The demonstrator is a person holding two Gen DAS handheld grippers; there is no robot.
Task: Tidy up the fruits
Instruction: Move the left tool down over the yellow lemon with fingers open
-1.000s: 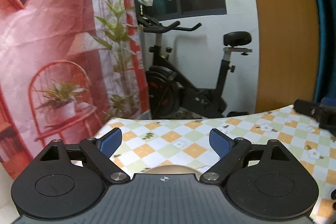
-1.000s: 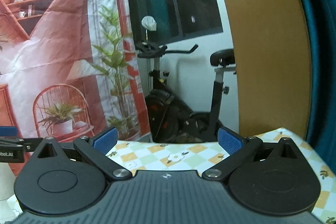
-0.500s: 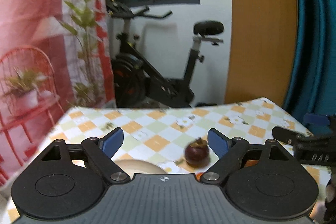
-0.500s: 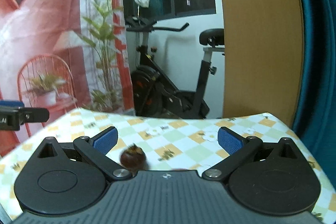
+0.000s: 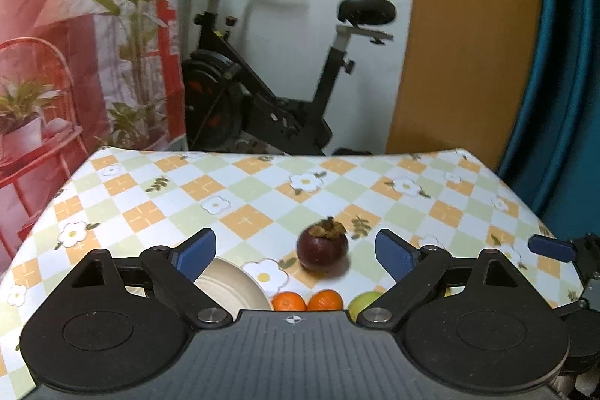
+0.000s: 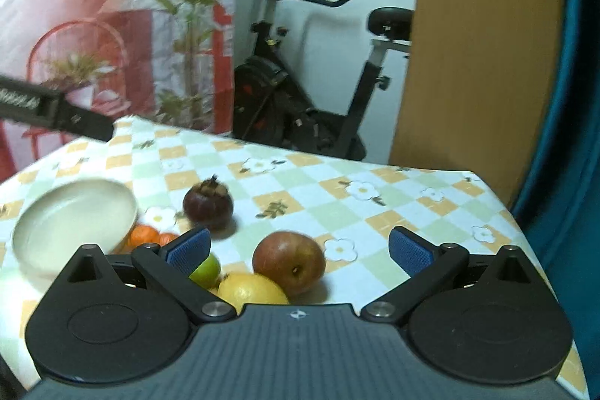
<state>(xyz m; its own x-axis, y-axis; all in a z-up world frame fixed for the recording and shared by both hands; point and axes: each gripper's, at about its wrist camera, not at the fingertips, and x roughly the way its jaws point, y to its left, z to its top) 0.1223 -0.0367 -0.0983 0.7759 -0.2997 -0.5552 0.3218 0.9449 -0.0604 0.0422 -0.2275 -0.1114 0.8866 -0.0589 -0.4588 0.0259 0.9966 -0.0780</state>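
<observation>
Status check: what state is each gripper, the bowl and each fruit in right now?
Left gripper: open, holding nothing.
Right gripper: open, holding nothing.
Bowl: upright, empty.
Mangosteen: on the tablecloth, outside the bowl.
Apple: on the cloth, loose.
Lemon: against the apple.
Green fruit: partly hidden.
Two oranges: side by side beside the bowl.

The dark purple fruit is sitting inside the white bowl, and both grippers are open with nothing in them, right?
Not quite. The dark purple fruit is not inside the white bowl; it sits on the tablecloth beside it, as the right wrist view shows. The rest holds: the left gripper and the right gripper are both open with nothing in them.
</observation>
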